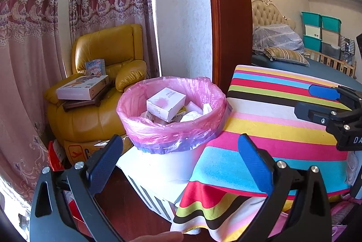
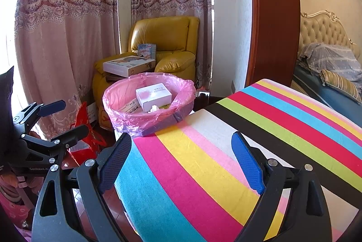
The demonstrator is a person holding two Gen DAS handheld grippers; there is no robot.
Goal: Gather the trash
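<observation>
Left hand-held gripper nearest, jaws wide, nothing between them; right hand-held gripper likewise wide and empty, hovering over the striped cloth on the counter; trash bin with pink liner sits just beside the counter's edge, white box and crumpled paper already inside; no loose trash visible on the cloth; judging the drop-off step done or bag handling next; next move likely calls for gripping the liner rim.
</observation>
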